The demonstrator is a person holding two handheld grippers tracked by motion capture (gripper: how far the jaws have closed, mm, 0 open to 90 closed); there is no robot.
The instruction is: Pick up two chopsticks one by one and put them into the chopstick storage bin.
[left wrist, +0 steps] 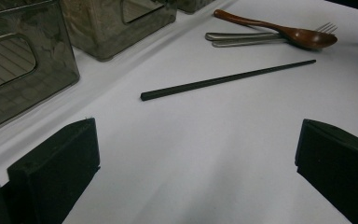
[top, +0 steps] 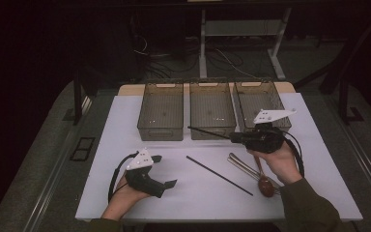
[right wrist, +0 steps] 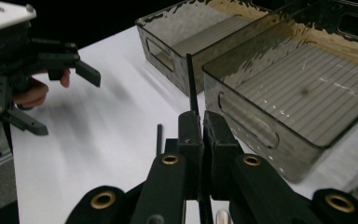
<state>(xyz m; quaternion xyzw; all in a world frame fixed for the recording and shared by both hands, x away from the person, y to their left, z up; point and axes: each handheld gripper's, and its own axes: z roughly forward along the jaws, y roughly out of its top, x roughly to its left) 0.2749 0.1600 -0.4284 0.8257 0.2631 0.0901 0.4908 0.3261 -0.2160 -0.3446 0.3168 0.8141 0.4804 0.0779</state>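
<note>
This looks like a lab or test room set up for recording, not a home. A white table stands alone on a grey floor in a dark room. Behind it, loose cables trail across the floor around the metal legs of a desk frame. Three identical clear plastic bins stand in a neat row at the table's far edge, and a few pieces of cutlery lie laid out on the bare top.
</note>
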